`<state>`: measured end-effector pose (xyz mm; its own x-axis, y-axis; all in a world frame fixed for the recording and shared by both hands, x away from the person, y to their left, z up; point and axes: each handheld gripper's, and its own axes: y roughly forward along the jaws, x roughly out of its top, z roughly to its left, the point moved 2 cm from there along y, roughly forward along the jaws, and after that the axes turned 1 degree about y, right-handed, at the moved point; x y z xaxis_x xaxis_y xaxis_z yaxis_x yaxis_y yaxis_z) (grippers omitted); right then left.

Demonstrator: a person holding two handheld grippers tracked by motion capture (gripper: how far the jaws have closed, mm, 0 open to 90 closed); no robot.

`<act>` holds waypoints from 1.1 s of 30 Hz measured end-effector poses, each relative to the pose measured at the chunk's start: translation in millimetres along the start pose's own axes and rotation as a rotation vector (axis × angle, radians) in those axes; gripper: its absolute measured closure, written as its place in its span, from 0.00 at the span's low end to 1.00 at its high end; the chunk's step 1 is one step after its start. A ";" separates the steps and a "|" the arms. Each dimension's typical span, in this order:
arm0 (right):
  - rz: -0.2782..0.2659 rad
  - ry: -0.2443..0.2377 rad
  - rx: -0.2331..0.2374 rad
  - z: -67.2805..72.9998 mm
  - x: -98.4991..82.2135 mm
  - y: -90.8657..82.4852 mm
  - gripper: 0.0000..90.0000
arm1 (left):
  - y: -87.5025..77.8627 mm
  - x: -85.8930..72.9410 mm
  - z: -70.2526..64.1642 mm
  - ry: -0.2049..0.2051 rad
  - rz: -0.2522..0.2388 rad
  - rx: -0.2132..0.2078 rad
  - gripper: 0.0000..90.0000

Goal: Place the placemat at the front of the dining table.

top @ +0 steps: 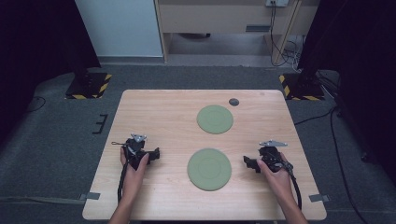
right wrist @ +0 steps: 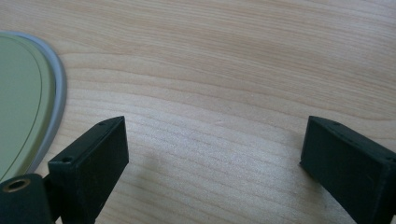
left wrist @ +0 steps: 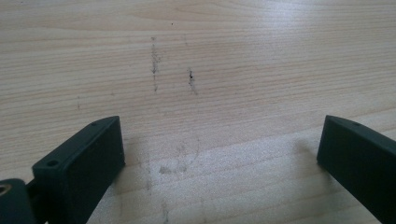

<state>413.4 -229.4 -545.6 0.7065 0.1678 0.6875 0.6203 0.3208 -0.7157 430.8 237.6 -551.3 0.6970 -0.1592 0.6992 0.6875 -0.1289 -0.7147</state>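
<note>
left tongs released, empty | right tongs released, empty, just beside near green plate | far green plate | worktop unmarked, no readable writing

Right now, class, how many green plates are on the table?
2: the near plate lies between the two grippers, and the far plate lies beyond it, beside a small grey disc.
</note>
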 end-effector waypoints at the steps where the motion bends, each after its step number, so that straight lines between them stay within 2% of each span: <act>1: -0.001 0.001 -0.002 0.4 0.0 0.2 0.08 | 0.0 0.0 0.0 0.000 0.000 0.000 0.00; 8: -0.011 -0.015 -0.028 4.0 -1.8 2.0 0.07 | 0.0 -0.1 -0.2 -0.001 0.000 0.000 0.00; 15: -0.022 -0.069 -0.079 10.1 -4.4 6.1 0.06 | -0.1 -0.1 -0.2 0.000 0.000 0.001 0.00; 23: -0.032 -0.071 -0.083 9.0 -3.8 8.1 0.05 | -0.2 -0.1 -0.2 0.000 0.000 0.001 0.00; 33: -0.033 -0.059 -0.098 -2.4 -8.1 2.3 0.04 | -0.4 -0.4 -0.4 0.001 0.000 0.000 0.00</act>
<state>410.0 -232.3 -553.1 0.6654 0.2143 0.7151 0.6756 0.2346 -0.6990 430.2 237.3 -551.3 0.6967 -0.1603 0.6992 0.6876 -0.1287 -0.7146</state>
